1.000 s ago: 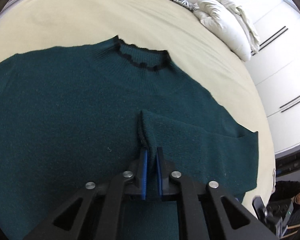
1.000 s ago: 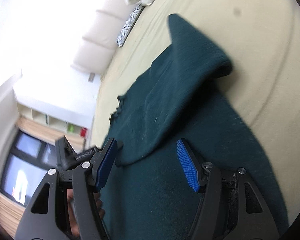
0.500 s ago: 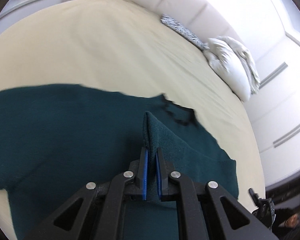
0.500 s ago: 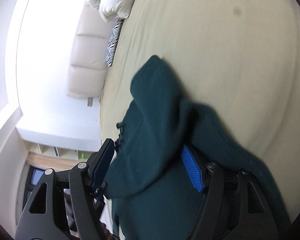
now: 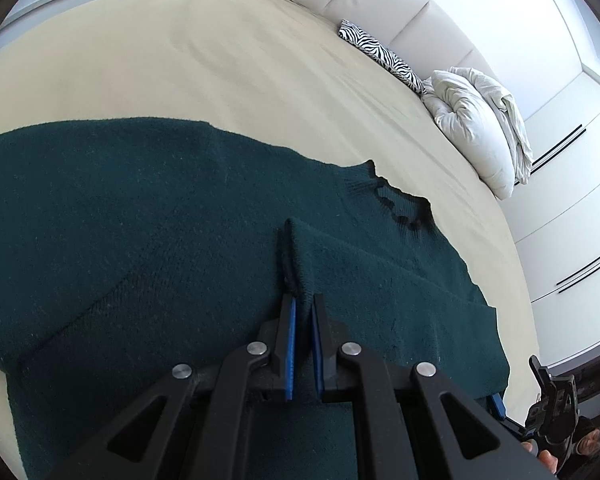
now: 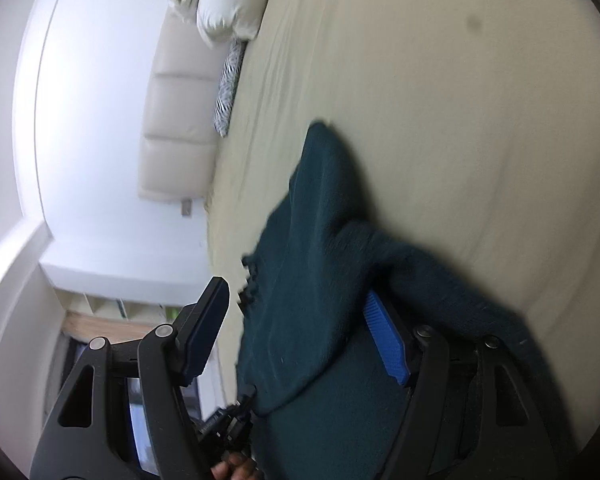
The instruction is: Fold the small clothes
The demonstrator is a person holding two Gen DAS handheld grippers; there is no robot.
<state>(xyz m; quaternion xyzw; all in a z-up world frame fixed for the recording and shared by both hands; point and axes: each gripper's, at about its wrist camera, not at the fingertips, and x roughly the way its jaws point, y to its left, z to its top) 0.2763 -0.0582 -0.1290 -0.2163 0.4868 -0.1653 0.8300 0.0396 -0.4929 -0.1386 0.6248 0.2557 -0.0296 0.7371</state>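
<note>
A dark green knit sweater (image 5: 140, 216) lies spread on the cream bed (image 5: 180, 60), its black-trimmed collar (image 5: 404, 212) at the right. My left gripper (image 5: 302, 308) is shut on the sleeve cuff (image 5: 294, 256), which stands up over the sweater's body. In the right wrist view the same sweater (image 6: 312, 280) is bunched and lifted off the bed (image 6: 460, 120). My right gripper (image 6: 300, 320) is open, its blue pads wide apart, with sweater cloth hanging between them and against the right pad (image 6: 384, 340).
A white pillow (image 5: 476, 128) and a zebra-print cushion (image 5: 380, 56) lie at the head of the bed by the padded headboard (image 5: 380, 4). White wardrobe doors (image 5: 572, 200) stand to the right. The right gripper shows at the bottom right corner of the left wrist view (image 5: 552, 408).
My left gripper has carried the cuff across the sweater's body and tilted up toward the headboard. The right view has swung; the sweater's side now bunches up between the open right fingers.
</note>
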